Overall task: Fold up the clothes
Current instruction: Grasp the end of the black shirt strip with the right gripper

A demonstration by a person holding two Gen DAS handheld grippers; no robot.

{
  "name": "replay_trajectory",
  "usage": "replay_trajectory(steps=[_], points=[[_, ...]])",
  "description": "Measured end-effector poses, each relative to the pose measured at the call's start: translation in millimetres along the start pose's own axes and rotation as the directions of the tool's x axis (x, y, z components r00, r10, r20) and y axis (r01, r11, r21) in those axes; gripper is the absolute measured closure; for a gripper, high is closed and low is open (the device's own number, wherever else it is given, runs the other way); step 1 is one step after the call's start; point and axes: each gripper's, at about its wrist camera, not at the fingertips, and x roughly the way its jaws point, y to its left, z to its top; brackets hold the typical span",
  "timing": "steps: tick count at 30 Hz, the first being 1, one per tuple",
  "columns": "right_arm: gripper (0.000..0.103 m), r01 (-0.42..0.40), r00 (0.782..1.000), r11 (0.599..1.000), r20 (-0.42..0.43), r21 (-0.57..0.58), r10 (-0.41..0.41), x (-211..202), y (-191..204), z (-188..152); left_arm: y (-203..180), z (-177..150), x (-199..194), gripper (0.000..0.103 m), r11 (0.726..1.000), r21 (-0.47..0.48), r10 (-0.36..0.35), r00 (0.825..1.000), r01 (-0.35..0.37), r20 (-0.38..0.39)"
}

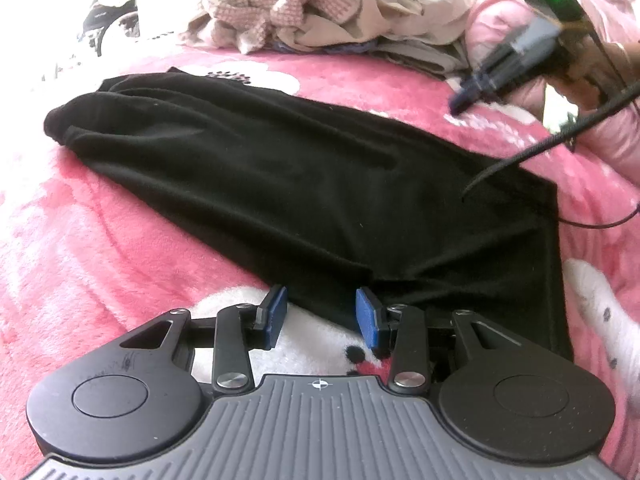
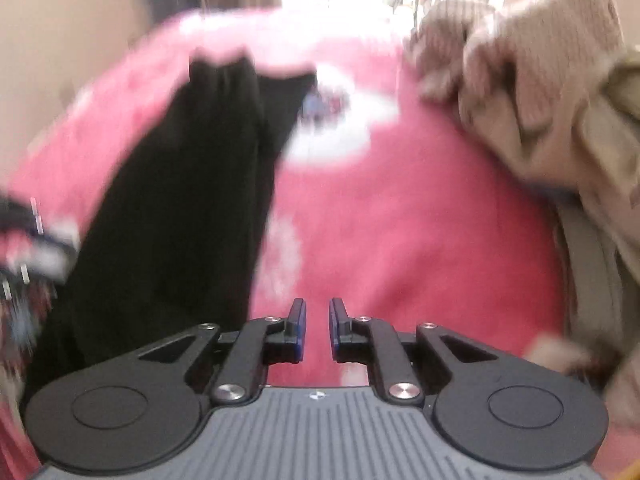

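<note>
My left gripper (image 1: 321, 312): black linkage arms, blue-padded fingers (image 1: 369, 317), silver screws, ribbed grey housing; right gripper (image 2: 317, 326) matches.

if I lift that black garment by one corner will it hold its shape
Probably not. The black garment lies limp with soft creases, so it should droop and unfold. It looks thin, so likely light. On the fuzzy pink blanket it may drag rather than slide.
</note>
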Motion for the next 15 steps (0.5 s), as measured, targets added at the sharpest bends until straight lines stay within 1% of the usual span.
replay_trajectory(steps=[2, 4, 6, 7, 8, 11, 12, 13, 15], points=[[0.089, -0.062, 0.996, 0.998, 0.061, 0.023, 0.06, 11.1, 2.3, 21.9, 6.6, 5.2, -1.5, 0.065, 0.999, -0.033, 0.002, 1.0, -0.002, 0.02], [0.089, -0.139, 0.986, 0.989, 0.098, 0.055, 0.133, 29.7, 5.2, 43.2, 13.9, 11.0, 0.7, 0.065, 0.998, -0.068, 0.0, 0.999, 0.002, 0.038], [0.085, -0.194, 0.976, 0.978, 0.114, 0.073, 0.185, 53.0, 9.9, 64.4, 19.6, 16.2, 8.7, 0.065, 0.996, -0.087, 0.013, 0.999, -0.009, 0.04], [0.077, -0.218, 0.971, 0.973, 0.12, 0.081, 0.207, 65.1, 12.6, 75.0, 22.5, 18.1, 14.6, 0.065, 0.995, -0.098, 0.019, 0.999, -0.015, 0.035], [0.073, -0.236, 0.966, 0.968, 0.126, 0.083, 0.225, 77.7, 15.1, 86.2, 25.5, 19.2, 20.6, 0.065, 0.994, -0.111, 0.018, 1.0, -0.016, 0.024], [0.068, -0.231, 0.965, 0.971, 0.142, 0.062, 0.22, 112.4, 20.9, 120.3, 30.0, 18.7, 29.7, 0.065, 0.991, -0.134, 0.014, 1.0, -0.013, 0.008], [0.067, -0.236, 0.964, 0.969, 0.146, 0.076, 0.223, 122.6, 18.3, 128.7, 30.0, 17.8, 29.8, 0.065, 0.991, -0.131, 0.016, 1.0, -0.014, 0.011], [0.064, -0.259, 0.959, 0.961, 0.142, 0.1, 0.243, 132.8, 14.8, 135.7, 29.7, 17.1, 30.1, 0.065, 0.992, -0.128, 0.019, 1.0, -0.017, 0.013], [0.063, -0.293, 0.954, 0.944, 0.118, 0.149, 0.277, 153.4, 13.0, 149.1, 29.7, 16.3, 30.2, 0.065, 0.992, -0.127, 0.019, 1.0, -0.018, 0.011]])
